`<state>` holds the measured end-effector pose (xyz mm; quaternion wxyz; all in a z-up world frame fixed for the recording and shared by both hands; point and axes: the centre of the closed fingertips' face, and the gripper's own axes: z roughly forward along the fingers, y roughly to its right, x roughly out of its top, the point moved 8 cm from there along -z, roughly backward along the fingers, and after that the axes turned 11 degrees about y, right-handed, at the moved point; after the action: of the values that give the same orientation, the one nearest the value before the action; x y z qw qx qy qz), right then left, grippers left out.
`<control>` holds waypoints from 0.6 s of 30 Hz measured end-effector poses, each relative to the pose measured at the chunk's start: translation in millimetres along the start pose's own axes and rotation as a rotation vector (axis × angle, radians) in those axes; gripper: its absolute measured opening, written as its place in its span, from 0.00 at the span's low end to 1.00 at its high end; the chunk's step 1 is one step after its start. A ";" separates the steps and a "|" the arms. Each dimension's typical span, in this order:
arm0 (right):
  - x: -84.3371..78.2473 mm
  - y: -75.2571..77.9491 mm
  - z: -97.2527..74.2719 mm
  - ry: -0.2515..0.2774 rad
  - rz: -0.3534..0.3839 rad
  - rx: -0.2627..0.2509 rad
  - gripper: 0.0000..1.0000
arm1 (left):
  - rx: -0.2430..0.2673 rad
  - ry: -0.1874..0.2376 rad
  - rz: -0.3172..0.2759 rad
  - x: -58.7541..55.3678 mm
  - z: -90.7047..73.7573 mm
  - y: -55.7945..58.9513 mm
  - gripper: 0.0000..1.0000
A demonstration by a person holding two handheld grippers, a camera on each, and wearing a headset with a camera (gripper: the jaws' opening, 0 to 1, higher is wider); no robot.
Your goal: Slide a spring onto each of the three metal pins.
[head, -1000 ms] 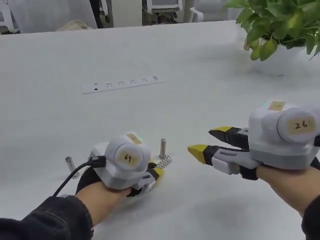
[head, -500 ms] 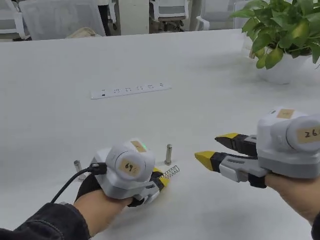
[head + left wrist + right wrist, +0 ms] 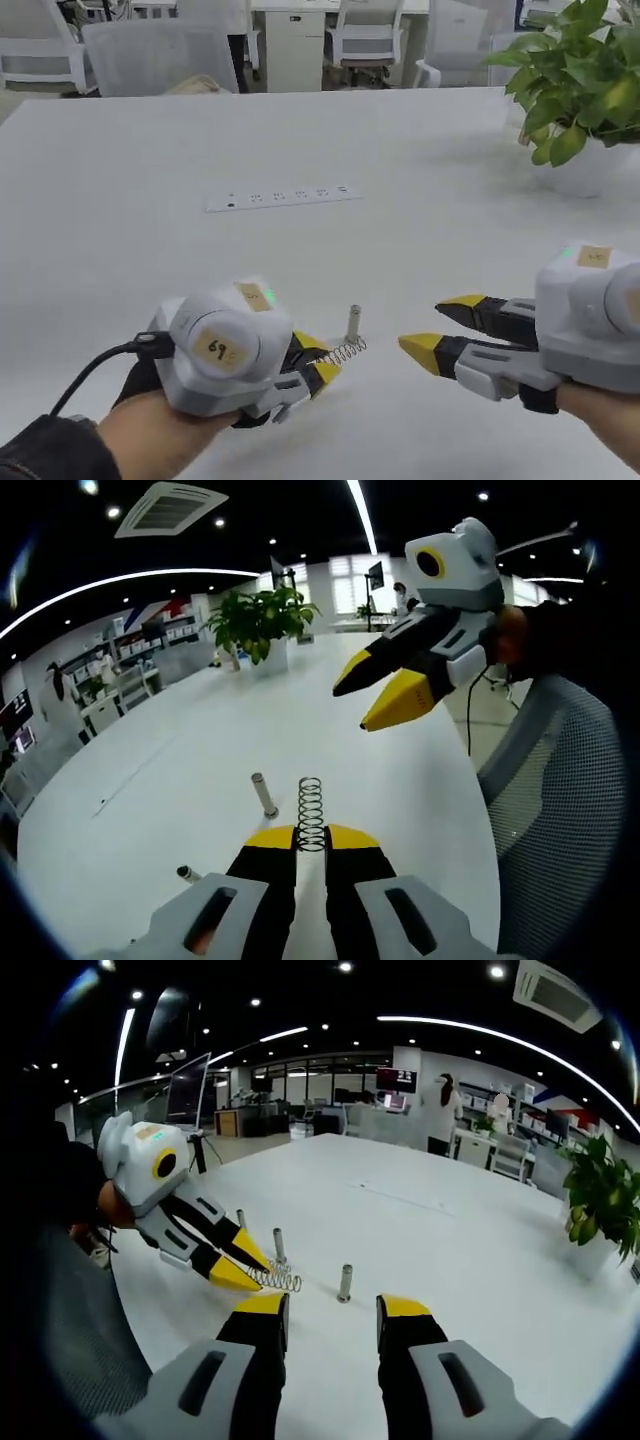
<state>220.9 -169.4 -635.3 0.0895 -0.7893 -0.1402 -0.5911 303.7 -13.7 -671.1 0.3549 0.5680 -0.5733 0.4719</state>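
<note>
Head view: my left gripper (image 3: 318,362) is low over the table (image 3: 300,130), jaws pinched on one end of the spring (image 3: 347,350). The spring sticks out past the tips, roughly level. Its free end is just beside the foot of the upright pin (image 3: 353,322); I can't tell if they touch. My right gripper (image 3: 440,325) hovers near, to the right, jaws apart with nothing between them, tips pointing at the spring. A power strip (image 3: 283,197) lies further back and a plant (image 3: 585,70) sits at the far right.

Left gripper view: left gripper (image 3: 311,837) jaws are nearly together, clamping the near coils of the spring (image 3: 311,813), which runs straight ahead. The pin (image 3: 264,794) stands just left of it. The second pin (image 3: 188,873) is lower left, close to my jaw. Right gripper (image 3: 362,705) hangs ahead and above, jaws parted.

Right gripper view: right gripper (image 3: 332,1310) jaws are wide apart, holding nothing. The pin (image 3: 345,1283) stands just ahead between them. Left gripper (image 3: 240,1263) comes in from the left with the spring (image 3: 275,1278) in its tips, the free end near the pin but short of it. Second pin (image 3: 280,1245) and third pin (image 3: 241,1220) stand behind that gripper's jaws.
</note>
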 end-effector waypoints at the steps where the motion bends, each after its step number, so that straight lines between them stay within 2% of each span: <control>1: 1.7 -2.4 0.5 0.000 0.003 0.021 0.33 | 0.000 0.005 0.002 1.9 -3.6 0.4 0.02; 6: 13.4 -15.3 3.9 -0.005 -0.075 0.127 0.33 | -0.019 0.030 0.026 8.1 -25.0 4.1 0.02; 10: 19.7 -30.2 7.5 0.006 -0.070 0.243 0.33 | -0.029 0.047 0.036 10.1 -40.6 7.5 0.02; 13: 19.7 -43.6 8.8 -0.008 -0.081 0.353 0.32 | -0.064 0.070 0.059 11.5 -51.1 12.5 0.02; 14: 19.6 -46.5 9.0 -0.011 -0.082 0.378 0.32 | -0.090 0.078 0.071 11.8 -54.7 15.2 0.02; 18: 17.6 -55.3 8.4 -0.028 -0.084 0.474 0.31 | -0.134 0.098 0.088 12.9 -65.0 20.2 0.02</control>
<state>215.1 -112.5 -622.3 0.2455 -0.7479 -0.3089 -0.5338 274.0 41.8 -642.1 0.3987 0.4936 -0.6097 0.4750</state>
